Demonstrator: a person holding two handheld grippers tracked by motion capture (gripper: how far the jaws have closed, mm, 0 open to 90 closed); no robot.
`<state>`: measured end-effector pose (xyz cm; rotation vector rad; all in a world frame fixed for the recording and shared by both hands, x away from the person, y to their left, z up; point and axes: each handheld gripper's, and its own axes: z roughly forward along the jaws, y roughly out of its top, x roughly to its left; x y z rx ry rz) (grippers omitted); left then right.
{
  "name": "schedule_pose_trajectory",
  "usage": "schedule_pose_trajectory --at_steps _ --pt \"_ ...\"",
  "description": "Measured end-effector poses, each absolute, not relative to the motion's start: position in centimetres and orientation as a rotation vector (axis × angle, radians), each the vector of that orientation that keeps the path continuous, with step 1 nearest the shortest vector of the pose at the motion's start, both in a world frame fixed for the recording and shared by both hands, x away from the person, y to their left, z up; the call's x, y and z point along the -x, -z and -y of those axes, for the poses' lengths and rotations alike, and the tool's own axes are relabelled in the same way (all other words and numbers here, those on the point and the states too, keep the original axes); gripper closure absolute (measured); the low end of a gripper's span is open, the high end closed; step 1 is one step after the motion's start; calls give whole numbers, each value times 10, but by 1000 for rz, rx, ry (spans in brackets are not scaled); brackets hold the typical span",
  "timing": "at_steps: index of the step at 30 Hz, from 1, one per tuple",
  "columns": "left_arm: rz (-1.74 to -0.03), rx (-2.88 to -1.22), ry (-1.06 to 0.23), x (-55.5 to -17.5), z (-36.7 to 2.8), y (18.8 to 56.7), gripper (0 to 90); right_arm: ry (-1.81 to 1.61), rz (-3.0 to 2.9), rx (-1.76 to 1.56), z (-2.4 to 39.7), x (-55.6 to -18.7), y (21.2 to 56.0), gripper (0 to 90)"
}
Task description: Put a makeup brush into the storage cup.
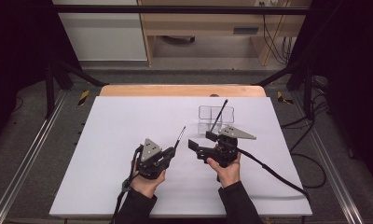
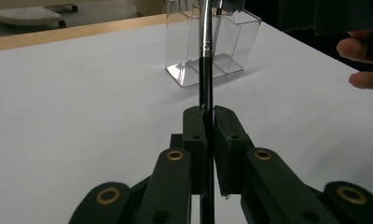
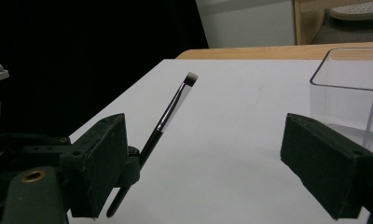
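Left gripper (image 1: 168,151) near front edge of white table sheet (image 1: 105,154), jaws clamped on thin black makeup brush (image 1: 179,138), bristle tip angled up toward far edge. Right gripper (image 1: 201,144) just beside, jaws wide, nothing between. Beyond, toward far right corner: clear plastic divided organiser (image 1: 216,119) holding second black brush (image 1: 220,115), leaning.

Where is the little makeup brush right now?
In the high view, the brush sticks up from the shut left gripper, left of the clear organizer box, near the table's middle.
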<state>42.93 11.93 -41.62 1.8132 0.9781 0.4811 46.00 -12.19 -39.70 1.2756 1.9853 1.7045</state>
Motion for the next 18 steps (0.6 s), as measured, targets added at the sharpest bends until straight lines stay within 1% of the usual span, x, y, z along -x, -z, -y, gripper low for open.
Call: schedule_pose_trajectory --at_steps 6,10,18 --pt "-960 -1809 -489 -428 -114 413 831 -1713 -1993 -1285 121 -460 398 176" --pt "-936 -1812 -490 -426 -109 410 831 -1722 -2008 -1273 121 -459 398 209" --pt "-905 -1816 -497 -422 -100 406 831 -1761 -2018 -1263 122 -457 395 248"
